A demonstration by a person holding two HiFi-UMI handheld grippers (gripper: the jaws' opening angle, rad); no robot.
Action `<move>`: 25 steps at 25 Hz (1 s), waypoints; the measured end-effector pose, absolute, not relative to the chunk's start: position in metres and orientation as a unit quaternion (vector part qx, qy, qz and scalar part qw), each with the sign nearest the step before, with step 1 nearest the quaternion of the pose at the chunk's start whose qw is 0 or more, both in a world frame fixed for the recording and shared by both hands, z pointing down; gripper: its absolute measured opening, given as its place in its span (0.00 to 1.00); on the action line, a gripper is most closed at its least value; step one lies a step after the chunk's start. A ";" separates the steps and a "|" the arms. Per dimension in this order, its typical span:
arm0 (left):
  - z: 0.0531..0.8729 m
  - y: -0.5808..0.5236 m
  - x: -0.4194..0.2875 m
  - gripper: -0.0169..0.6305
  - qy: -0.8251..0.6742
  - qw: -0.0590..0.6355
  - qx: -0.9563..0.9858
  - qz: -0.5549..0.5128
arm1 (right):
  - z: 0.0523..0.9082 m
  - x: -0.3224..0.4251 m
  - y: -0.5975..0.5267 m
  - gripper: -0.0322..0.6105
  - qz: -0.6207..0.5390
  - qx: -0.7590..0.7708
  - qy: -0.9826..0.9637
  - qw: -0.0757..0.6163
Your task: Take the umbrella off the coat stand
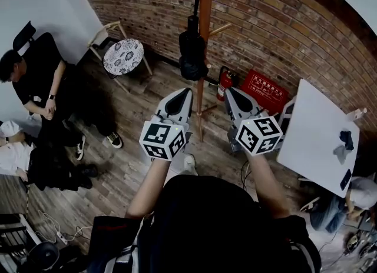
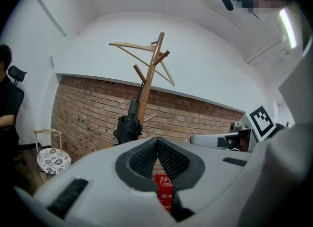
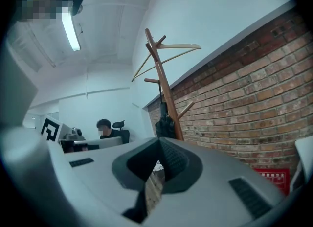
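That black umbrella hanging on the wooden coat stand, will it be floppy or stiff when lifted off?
Probably stiff along its length: the folded umbrella hangs straight beside the coat stand. Its bunched fabric looks soft, so a grip there may squash or slip. Hanging freely from high on the stand, it will likely swing when nudged.

Left claw [image 1: 187, 92] and right claw [image 1: 228, 92]: matt grey plastic shells. The inner pads [image 2: 172, 161] are black with a fine ribbed texture.

Coat stand [image 1: 205, 7], ahead of both claws: smooth wood with a light sheen.

Umbrella [image 1: 192, 57]: matt black cloth.

Wall [image 1: 283, 30], beyond the claws: rough red brick.

Floor [image 1: 135, 148], below the claws: worn wood planks.

Surface [image 1: 318, 130], right of the right claw: smooth, matt white.
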State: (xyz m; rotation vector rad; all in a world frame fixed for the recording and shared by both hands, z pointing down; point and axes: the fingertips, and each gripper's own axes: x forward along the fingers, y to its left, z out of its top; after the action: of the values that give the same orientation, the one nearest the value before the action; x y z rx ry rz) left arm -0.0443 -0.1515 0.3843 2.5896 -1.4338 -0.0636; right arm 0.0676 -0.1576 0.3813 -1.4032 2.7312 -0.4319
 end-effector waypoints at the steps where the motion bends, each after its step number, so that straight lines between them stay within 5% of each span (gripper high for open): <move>1: 0.385 -0.156 -0.047 0.05 -0.480 0.091 0.872 -0.021 | 0.382 0.066 -0.162 0.09 -0.140 -0.455 0.879 0.020; 25: 0.405 -0.230 -0.072 0.06 -0.422 0.118 0.898 -0.028 | 0.391 0.031 -0.230 0.09 -0.133 -0.509 0.850 0.017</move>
State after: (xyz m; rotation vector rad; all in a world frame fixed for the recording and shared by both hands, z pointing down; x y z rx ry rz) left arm -0.0724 -0.2304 0.4052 2.6290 -1.2352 -0.0834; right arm 0.0306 -0.2296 0.3906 -1.5820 2.6425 -0.4144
